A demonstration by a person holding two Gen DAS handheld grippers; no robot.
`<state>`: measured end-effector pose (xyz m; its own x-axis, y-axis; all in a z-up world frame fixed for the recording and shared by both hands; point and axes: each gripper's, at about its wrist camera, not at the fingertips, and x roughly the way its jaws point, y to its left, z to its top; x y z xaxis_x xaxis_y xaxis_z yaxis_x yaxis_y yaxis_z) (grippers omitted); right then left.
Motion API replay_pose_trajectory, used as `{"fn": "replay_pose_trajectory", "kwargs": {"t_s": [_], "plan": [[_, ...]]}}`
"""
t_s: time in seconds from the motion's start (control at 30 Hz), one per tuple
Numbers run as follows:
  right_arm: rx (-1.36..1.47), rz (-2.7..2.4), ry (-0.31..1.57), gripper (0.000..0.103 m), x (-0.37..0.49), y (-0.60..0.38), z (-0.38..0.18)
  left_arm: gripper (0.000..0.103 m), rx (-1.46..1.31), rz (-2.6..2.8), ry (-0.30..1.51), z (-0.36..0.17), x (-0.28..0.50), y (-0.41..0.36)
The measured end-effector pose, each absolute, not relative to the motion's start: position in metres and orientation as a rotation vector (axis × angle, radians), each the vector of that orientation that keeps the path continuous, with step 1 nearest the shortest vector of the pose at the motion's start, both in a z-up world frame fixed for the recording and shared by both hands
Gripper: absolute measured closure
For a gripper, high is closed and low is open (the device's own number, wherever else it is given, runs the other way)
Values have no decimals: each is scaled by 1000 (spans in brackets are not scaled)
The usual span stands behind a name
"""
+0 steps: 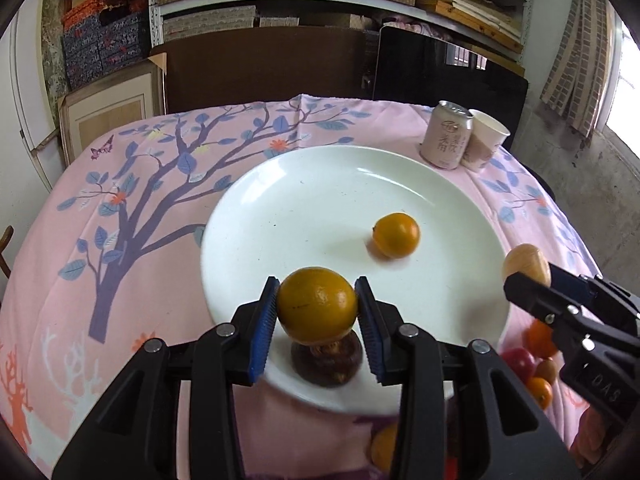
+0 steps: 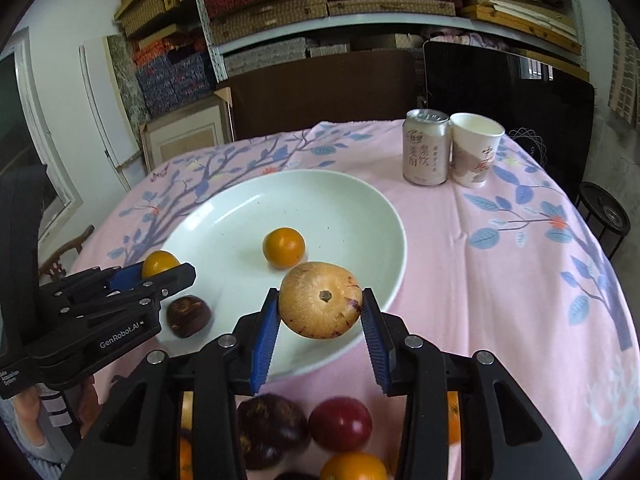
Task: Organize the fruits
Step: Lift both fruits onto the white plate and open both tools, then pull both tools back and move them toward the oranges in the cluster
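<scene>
Now two fruits are held above the white plate [image 1: 460, 184].

An orange [image 1: 317, 305], smooth and dimpled, is clamped in the left hand-held gripper [image 1: 317, 334] over a dark brown fruit [image 1: 326, 364]. A tan, squat fruit [image 2: 320, 300] (stem end towards the camera, long axis sideways) is clamped in the right hand-held gripper [image 2: 320, 342] at the plate's near rim.

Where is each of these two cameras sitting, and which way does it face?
Left wrist: sits on the left gripper, looking along its fingers over the white plate; holds an orange.
Right wrist: sits on the right gripper, same direction; holds a tan fruit.
Shared: plate, loose orange, can, cup.
</scene>
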<state>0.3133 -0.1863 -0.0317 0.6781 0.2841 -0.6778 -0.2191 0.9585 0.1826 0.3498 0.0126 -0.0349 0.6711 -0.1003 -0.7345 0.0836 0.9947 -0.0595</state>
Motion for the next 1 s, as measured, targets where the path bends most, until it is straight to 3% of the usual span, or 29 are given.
{"fn": "replay_pose_trajectory", "kwargs": {"t_s": [0.1, 0.37, 0.7, 1.0], "plan": [[88, 293, 793, 59, 316, -186, -39, 31, -6, -96, 804, -38, 350, 14], [104, 271, 709, 44, 287, -199, -24, 24, 27, -19, 704, -21, 315, 12], [75, 242, 638, 38, 231, -212, -19, 11, 113, 91, 505, 20, 230, -1], [95, 234, 633, 34, 201, -222, -24, 10, 108, 114, 488, 19, 189, 1]]}}
